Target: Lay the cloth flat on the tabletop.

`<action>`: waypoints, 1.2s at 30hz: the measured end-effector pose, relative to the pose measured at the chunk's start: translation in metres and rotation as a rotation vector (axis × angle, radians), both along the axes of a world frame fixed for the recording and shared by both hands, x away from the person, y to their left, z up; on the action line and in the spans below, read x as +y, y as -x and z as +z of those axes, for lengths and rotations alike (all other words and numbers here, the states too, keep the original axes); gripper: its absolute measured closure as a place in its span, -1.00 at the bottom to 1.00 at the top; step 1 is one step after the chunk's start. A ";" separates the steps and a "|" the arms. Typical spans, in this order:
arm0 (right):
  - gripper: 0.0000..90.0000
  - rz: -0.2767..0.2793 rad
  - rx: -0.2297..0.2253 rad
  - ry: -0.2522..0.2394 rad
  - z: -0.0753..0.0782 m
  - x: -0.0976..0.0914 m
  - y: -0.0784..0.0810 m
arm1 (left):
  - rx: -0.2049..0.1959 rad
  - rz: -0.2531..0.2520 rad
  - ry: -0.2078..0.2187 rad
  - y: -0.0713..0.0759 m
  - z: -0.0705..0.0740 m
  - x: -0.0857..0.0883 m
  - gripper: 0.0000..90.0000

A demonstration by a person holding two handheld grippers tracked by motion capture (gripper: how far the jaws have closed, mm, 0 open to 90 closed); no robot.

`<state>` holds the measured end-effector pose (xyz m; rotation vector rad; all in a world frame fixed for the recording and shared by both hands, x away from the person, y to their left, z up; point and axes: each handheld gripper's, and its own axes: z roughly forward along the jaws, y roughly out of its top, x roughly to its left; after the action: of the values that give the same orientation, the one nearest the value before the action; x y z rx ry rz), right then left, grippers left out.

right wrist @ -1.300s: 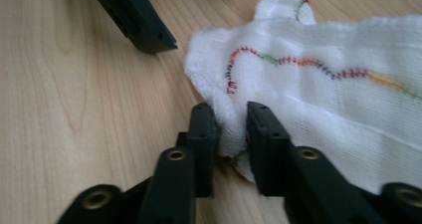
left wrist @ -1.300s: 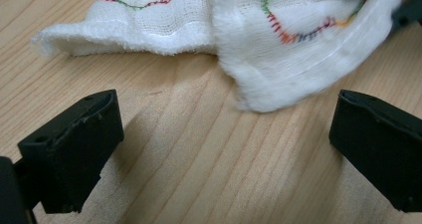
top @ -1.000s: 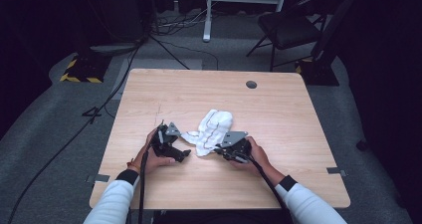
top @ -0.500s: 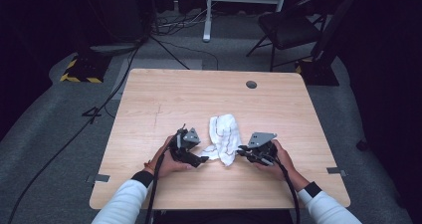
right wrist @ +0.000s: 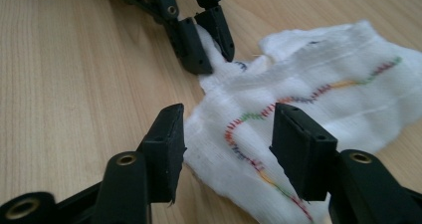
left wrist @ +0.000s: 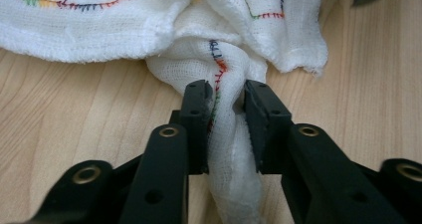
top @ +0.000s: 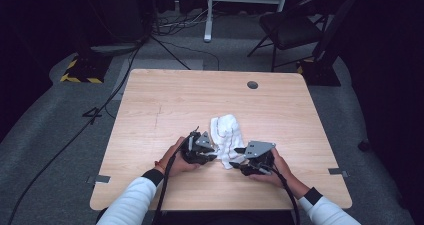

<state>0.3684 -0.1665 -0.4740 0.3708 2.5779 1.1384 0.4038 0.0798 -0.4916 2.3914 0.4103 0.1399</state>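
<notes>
The white cloth point(top: 226, 138) is lying bunched on the wooden bench point(top: 165, 100), a little toward six o'clock from the bench's centre, with the person's two hands working at its near end. The left gripper point(left wrist: 226, 97) is clamped on a twisted fold of it, the coloured stitching running right up between the jaws. The right gripper point(right wrist: 226, 134) is sitting with its jaws apart, straddling a flatter corner of the cloth but not pinching anything.

From where I'm standing, the worry is the left hold: it is gripping a rolled rope of fabric, not a clean edge, so if the person is meaning to spread the cloth, a pull toward nine o'clock may only be tightening the twist. The right gripper is risking something different. Its jaws are resting over a layered patch, and closing there could be catching two thicknesses at once, or nipping only the top one and letting it slide out as soon as tension is coming on.
</notes>
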 end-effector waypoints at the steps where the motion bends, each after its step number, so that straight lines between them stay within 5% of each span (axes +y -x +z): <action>1: 0.04 0.001 0.000 0.013 -0.002 0.004 0.000 | -0.001 -0.004 -0.001 0.000 0.000 0.000 0.67; 5: 0.25 -0.019 -0.003 0.092 -0.015 0.014 -0.006 | -0.010 -0.007 -0.006 0.001 0.002 0.001 0.78; 8: 0.69 -0.039 -0.005 0.092 -0.017 0.008 -0.010 | -0.014 -0.008 -0.010 0.002 0.003 0.004 0.80; 11: 0.91 -0.044 -0.007 0.098 -0.013 -0.001 -0.012 | -0.020 -0.003 -0.013 0.002 0.005 0.007 0.80; 20: 0.95 -0.176 -0.020 0.054 0.003 -0.044 -0.022 | -0.016 0.022 -0.009 0.006 0.007 0.023 0.81; 26: 0.95 -0.263 0.016 -0.001 0.007 -0.069 -0.029 | -0.005 0.014 0.020 0.011 0.010 0.027 0.81; 33: 0.90 -0.312 0.058 0.025 -0.001 -0.077 -0.031 | -0.003 0.012 0.024 0.016 0.012 0.027 0.58; 36: 0.71 -0.355 0.060 0.026 -0.001 -0.082 -0.033 | 0.001 0.059 0.030 0.015 0.015 0.027 0.25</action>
<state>0.4010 -0.2487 -0.4747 0.8283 2.4406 0.9776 0.3886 0.1065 -0.4770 2.3505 0.4803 0.1583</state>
